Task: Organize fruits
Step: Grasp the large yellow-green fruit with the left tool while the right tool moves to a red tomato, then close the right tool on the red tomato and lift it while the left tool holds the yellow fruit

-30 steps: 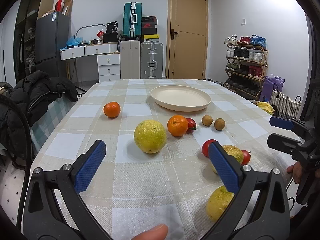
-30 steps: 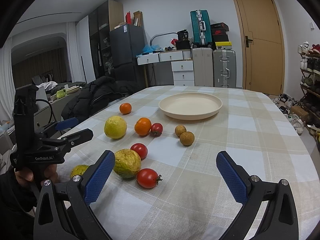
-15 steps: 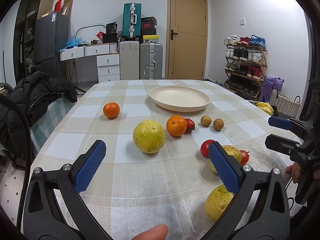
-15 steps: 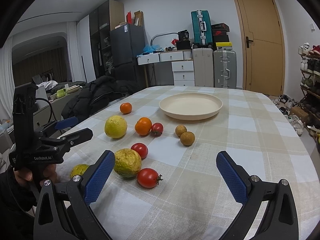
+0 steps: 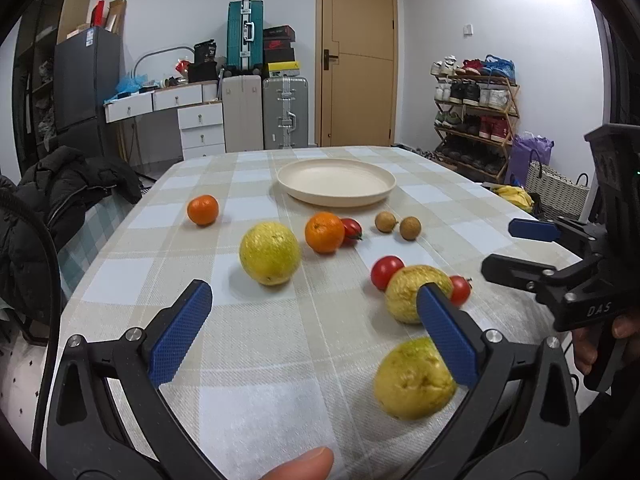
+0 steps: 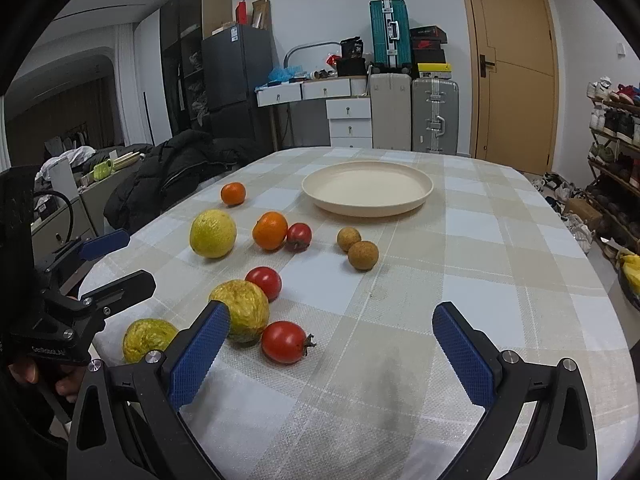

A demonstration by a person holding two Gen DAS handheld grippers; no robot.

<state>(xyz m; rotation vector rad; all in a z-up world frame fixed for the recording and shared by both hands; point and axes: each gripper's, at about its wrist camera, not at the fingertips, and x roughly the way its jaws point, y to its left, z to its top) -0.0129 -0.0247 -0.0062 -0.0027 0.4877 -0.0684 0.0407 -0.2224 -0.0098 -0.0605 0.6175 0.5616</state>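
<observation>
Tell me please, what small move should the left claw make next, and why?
Probably ease the left claw right and forward around the nearest yellow-green fruit. Both claws are open and empty, the plate holds nothing, and that fruit lies closest, just under its right finger.

— What shows behind the table?
— Pale walls and a wooden door, shut. Left of it stand two grey suitcases, a teal one above them, with shoeboxes stacked beside it.
— And further left?
— White drawers with clutter on top, a dark fridge, then tall dark shelving against the wall.
— The right side?
— A wooden shoe rack full of shoes, a purple bag and a wicker basket on the floor near it.
— Anything by the table?
— A black coat draped at its left edge. Ceiling spotlights show as a bright spot in the right wrist view; a curtain hangs far left.
</observation>
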